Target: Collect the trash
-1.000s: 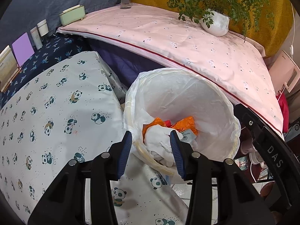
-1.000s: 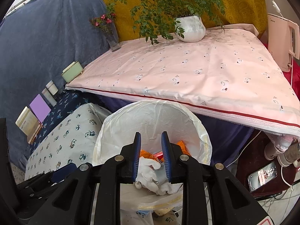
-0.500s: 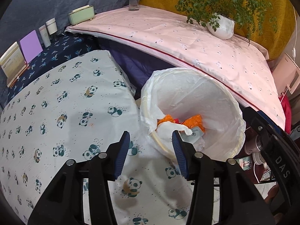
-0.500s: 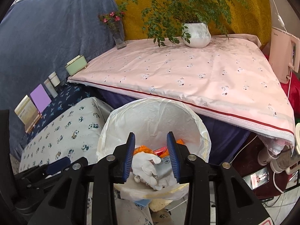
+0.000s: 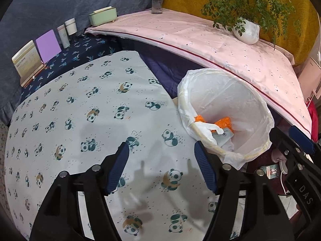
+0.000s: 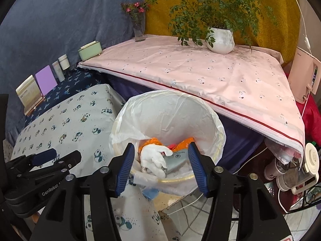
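Clearly the drop-off step is at its end: the trash sits inside the lined bin (image 6: pixel 168 124), a white crumpled wad (image 6: pixel 153 157) on top of orange wrappers (image 5: pixel 225 122) and a grey packet (image 6: pixel 175 159). Both grippers are empty. The left gripper (image 5: pixel 161 167) hangs over the panda-print cloth (image 5: pixel 80 104) just beside the bin, its jaws having just been opening and now standing well apart with nothing between them. The right gripper (image 6: pixel 159 167) hovers at the near rim of the bin, its jaws also just opened wide; the wad shows between them but lies down in the bag, and the pads do not press on it.

No loose litter shows on the panda-print cloth or on the pink cloth (image 6: pixel 200 74) behind the bin, so the collecting looks close to done. Next, I judge, the hands need to draw clear of the bag's thin liner without snagging it, then look over the surfaces for anything left.
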Action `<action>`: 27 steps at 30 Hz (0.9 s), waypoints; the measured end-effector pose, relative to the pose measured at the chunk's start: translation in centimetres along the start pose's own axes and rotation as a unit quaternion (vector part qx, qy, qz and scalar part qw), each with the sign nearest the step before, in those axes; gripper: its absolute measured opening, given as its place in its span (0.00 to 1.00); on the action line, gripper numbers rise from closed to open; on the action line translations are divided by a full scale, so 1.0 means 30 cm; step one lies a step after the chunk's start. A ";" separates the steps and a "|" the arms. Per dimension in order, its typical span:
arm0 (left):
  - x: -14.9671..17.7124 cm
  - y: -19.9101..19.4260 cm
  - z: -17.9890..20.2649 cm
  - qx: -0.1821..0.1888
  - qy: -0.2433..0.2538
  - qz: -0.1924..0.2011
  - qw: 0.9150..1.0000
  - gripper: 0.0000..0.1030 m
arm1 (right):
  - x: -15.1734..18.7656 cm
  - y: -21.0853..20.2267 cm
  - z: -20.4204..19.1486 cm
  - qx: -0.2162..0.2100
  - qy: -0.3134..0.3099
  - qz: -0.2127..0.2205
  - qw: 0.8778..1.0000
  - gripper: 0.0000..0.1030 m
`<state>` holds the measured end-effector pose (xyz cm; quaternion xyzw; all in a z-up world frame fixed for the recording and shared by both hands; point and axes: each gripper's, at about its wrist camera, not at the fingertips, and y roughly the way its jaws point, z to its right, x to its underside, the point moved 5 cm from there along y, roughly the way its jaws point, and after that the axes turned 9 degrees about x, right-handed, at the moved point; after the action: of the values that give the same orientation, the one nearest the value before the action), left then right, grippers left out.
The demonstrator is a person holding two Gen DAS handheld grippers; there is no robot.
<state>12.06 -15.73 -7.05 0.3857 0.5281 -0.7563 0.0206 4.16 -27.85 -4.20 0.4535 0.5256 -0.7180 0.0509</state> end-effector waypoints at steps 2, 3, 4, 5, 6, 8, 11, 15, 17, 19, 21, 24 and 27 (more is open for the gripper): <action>0.010 -0.009 -0.008 -0.004 0.001 0.001 1.000 0.66 | 0.017 -0.008 -0.007 0.002 -0.005 -0.002 1.000 0.60; 0.016 -0.012 -0.010 -0.006 0.001 0.002 1.000 0.67 | 0.023 -0.009 -0.010 0.004 -0.009 -0.003 1.000 0.62; 0.024 -0.016 -0.014 -0.009 0.002 0.002 1.000 0.71 | 0.032 -0.012 -0.014 0.007 -0.012 -0.005 1.000 0.64; 0.030 -0.019 -0.017 -0.013 0.002 0.003 1.000 0.75 | 0.039 -0.013 -0.015 0.010 -0.015 -0.006 1.000 0.68; 0.038 -0.024 -0.021 -0.017 0.002 0.005 1.000 0.76 | 0.048 -0.015 -0.015 0.013 -0.017 -0.007 1.000 0.72; 0.051 -0.029 -0.029 -0.023 0.003 0.006 1.000 0.78 | 0.062 -0.021 -0.012 0.015 -0.014 -0.010 1.000 0.72; 0.068 -0.033 -0.033 -0.028 0.004 0.004 1.000 0.84 | 0.076 -0.029 -0.004 0.018 -0.010 -0.014 1.000 0.74; 0.092 -0.039 -0.037 -0.037 0.008 0.004 0.999 0.87 | 0.093 -0.040 0.009 0.022 -0.003 -0.016 1.000 0.82; 0.102 -0.042 -0.040 -0.039 0.007 0.002 0.999 0.87 | 0.098 -0.041 0.012 0.020 -0.003 -0.019 1.000 0.82; 0.110 -0.045 -0.041 -0.041 0.003 0.000 0.999 0.87 | 0.109 -0.037 0.008 0.007 -0.007 -0.029 1.000 0.88; 0.117 -0.050 -0.043 -0.039 0.002 -0.002 0.999 0.87 | 0.120 -0.036 0.001 -0.006 -0.011 -0.035 0.999 0.93; 0.128 -0.059 -0.043 -0.041 0.003 -0.002 0.999 0.87 | 0.130 -0.049 0.003 0.001 -0.013 -0.031 0.999 0.93; 0.136 -0.065 -0.044 -0.042 0.005 -0.002 0.999 0.87 | 0.135 -0.060 0.002 0.006 -0.015 -0.029 0.999 0.93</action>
<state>9.07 -12.26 -8.20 0.3868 0.5603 -0.7317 0.0328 0.76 -25.48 -5.76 0.4279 0.5333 -0.7288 0.0352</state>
